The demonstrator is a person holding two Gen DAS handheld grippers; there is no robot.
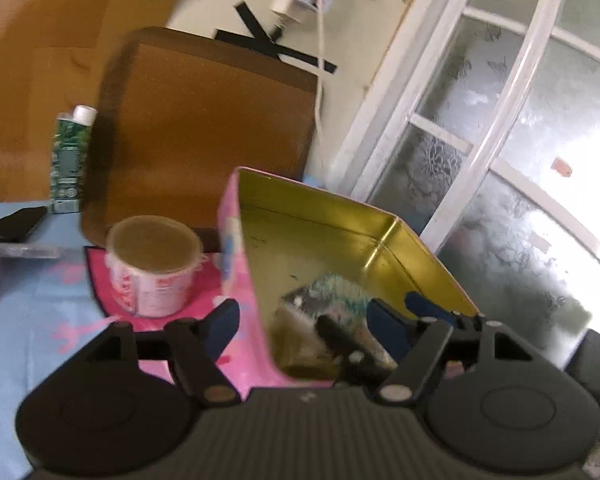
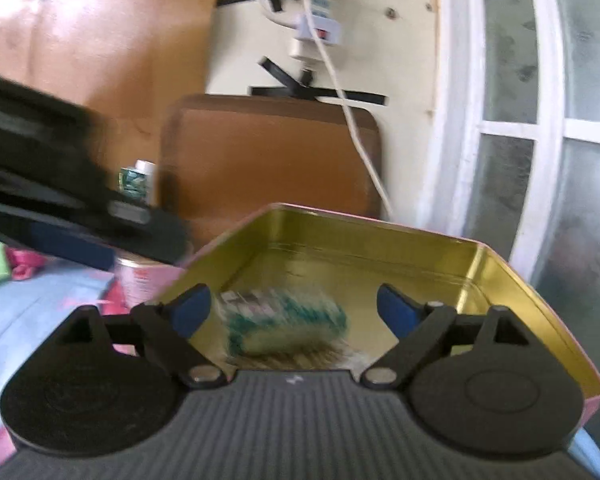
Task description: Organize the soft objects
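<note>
A pink tin box [image 1: 236, 240] with a gold inside stands open on the blue cloth; it also shows in the right wrist view [image 2: 500, 280]. A soft green-and-white bundle [image 1: 332, 292] lies on its floor, blurred in the right wrist view [image 2: 288, 320]. My left gripper [image 1: 304, 320] is open, its fingers astride the box's near left wall. My right gripper [image 2: 294, 312] is open and empty above the bundle, over the box. The left gripper's body [image 2: 60, 200] shows at the left of the right wrist view.
A pink-labelled lidded tub [image 1: 156, 264] sits on a pink mat left of the box. A brown tray [image 1: 204, 132] leans on the wall behind. A green carton [image 1: 70, 160] and a black object [image 1: 18, 222] stand at the far left. A frosted window [image 1: 520, 160] is at the right.
</note>
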